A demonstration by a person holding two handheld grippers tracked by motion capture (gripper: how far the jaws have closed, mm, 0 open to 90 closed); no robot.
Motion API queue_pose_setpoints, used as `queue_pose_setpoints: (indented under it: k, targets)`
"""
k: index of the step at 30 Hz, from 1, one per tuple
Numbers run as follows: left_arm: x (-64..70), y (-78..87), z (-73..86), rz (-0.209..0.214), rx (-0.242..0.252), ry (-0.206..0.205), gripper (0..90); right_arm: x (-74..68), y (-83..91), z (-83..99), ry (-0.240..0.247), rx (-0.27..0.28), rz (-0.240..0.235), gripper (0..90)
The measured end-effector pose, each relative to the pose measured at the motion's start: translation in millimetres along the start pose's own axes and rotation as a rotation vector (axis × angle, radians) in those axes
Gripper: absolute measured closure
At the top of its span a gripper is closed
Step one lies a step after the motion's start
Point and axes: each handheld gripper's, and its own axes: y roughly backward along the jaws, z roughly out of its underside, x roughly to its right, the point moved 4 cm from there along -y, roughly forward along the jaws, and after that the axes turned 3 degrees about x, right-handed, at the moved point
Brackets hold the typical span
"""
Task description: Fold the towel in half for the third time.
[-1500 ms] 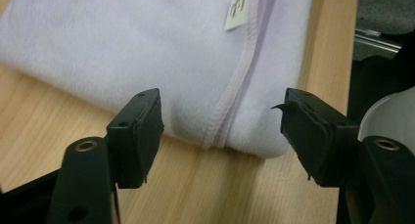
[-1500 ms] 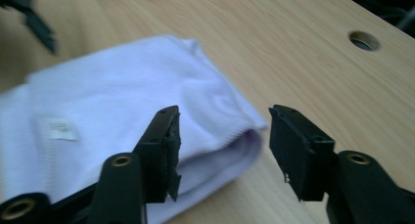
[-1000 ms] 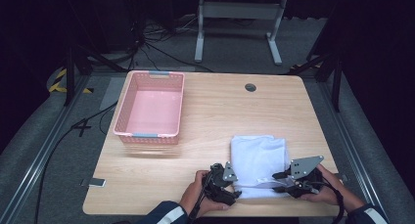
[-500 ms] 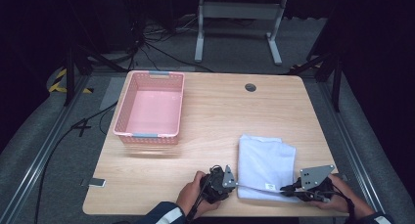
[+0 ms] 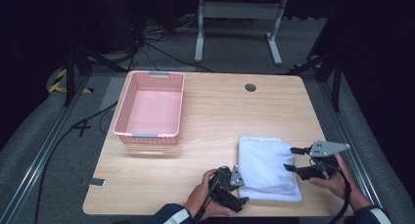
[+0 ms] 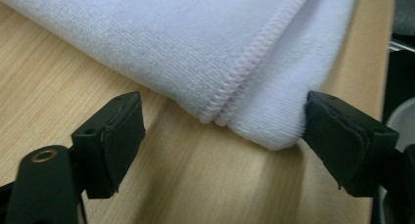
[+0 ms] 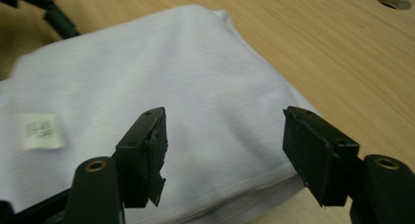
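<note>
A folded white towel point(image 5: 266, 166) lies flat on the wooden table point(image 5: 220, 111) near its front right. My left gripper point(image 5: 240, 194) sits low at the towel's front left corner point(image 6: 254, 131), open, with that stitched corner lying between its jaws and untouched by them. My right gripper point(image 5: 288, 159) hovers at the towel's right edge point(image 7: 205, 111), open, its jaws spread over the cloth and holding nothing. A small white label point(image 7: 41, 130) shows on the towel in the right gripper view.
A pink plastic basket point(image 5: 149, 134) stands at the table's left, with nothing in it. A round cable hole point(image 5: 250, 87) is at the back of the table. Bare wood lies between the basket and the towel. A table-frame leg point(image 5: 237, 18) stands on the floor behind.
The towel has been folded narrower and now lies flat. My right gripper has moved right and back and let go; my left gripper stays near the front corner, open.
</note>
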Motion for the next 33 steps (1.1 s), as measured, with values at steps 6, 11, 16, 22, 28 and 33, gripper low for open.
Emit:
queue_pose_setpoints:
  k: [6, 11, 16, 22, 28, 33]
  targets:
    - [-2.8, -4.8, -3.1, -0.009, 0.007, -0.032, 14.9, 33.5, -38.1, -0.5, -0.099, -0.084, -0.016, 16.4]
    - [-1.7, -6.3, -3.7, -0.009, -0.001, -0.054, 14.0, 42.8, -57.6, 5.8, -0.109, -0.139, -0.037, 11.6]
    - [-4.8, -9.8, -6.7, -0.009, 0.004, -0.068, 12.8, 46.4, -67.3, 12.4, -0.156, -0.157, -0.077, 7.6]
    - [-8.4, -8.5, -8.4, 0.001, 0.01, -0.065, 23.2, 39.8, -65.1, 10.7, -0.135, -0.139, -0.159, 33.3]
    - [-20.8, -4.9, -9.5, 0.002, 0.035, -0.064, 52.5, 34.6, -65.0, 8.9, -0.158, -0.133, -0.218, 52.6]
    - [-26.5, -4.5, -11.3, 0.0, 0.026, -0.073, 59.7, 31.7, -64.6, 7.6, -0.16, -0.129, -0.213, 59.1]
